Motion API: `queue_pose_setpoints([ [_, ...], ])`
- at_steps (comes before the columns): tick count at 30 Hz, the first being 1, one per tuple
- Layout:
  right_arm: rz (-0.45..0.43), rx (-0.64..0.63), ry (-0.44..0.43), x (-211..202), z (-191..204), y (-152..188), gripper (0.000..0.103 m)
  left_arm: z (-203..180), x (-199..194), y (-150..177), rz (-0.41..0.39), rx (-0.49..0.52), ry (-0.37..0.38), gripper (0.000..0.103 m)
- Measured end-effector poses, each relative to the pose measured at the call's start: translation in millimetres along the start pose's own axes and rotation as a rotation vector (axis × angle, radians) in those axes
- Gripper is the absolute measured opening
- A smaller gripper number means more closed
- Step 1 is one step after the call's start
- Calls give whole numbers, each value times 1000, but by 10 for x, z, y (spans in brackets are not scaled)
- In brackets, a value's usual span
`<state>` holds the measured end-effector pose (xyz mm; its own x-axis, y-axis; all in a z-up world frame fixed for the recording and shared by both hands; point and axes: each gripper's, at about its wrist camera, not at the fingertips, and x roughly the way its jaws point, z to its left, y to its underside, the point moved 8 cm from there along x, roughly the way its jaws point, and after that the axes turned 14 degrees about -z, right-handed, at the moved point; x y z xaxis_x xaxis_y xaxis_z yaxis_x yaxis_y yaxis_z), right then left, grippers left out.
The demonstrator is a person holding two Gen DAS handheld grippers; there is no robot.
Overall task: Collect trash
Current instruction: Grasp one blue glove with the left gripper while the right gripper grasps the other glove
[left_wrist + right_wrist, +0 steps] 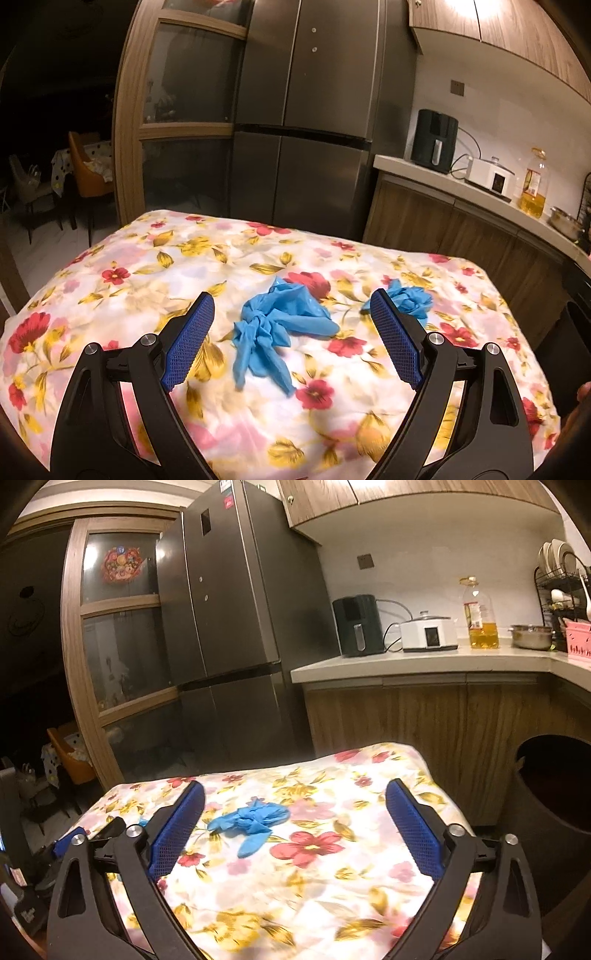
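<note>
left gripper (291, 306): nearest the lens in the left wrist view; jaws spread wide, released, nothing between the pads. Held tilted down over the table, probably so one blue piece sits framed in the gap.
larger blue glove (275, 332): crumpled and knotted, lying flat on the cloth just ahead of the left gripper, centred between its fingers but not touched.
smaller blue wad (410, 301): just behind the tip of that gripper's right-hand finger, partly hidden by it, near the larger piece.
right gripper (295, 799): jaws also spread wide and empty, aimed low across the table.
blue glove (251, 821): ahead of the right gripper, nearer its left-hand finger, lying loose on the cloth; which of the two pieces this is, I cannot tell.
floral tablecloth (129, 266): under both grippers, soft and rumpled, so a pinch may catch cloth too.
dark round bin (554, 794): right of the right gripper, beside the table, likely where the trash goes.
</note>
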<state>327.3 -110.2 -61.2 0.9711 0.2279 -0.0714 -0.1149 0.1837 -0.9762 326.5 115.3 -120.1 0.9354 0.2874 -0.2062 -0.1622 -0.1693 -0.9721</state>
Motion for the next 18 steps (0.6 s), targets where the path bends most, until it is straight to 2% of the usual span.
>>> queue_pose_setpoints([
  [9, 43, -23, -5, 370, 261, 221, 89, 47, 323, 121, 47, -8, -4, 81],
  [11, 53, -31, -2, 435, 288, 261, 85, 74, 371, 150, 59, -18, -6, 80],
  [16, 70, -25, 3, 572, 339, 356, 83, 112, 446, 246, 97, -41, -6, 72],
  [18, 70, -31, 4, 612, 368, 382, 83, 134, 474, 283, 114, -57, -2, 66],
])
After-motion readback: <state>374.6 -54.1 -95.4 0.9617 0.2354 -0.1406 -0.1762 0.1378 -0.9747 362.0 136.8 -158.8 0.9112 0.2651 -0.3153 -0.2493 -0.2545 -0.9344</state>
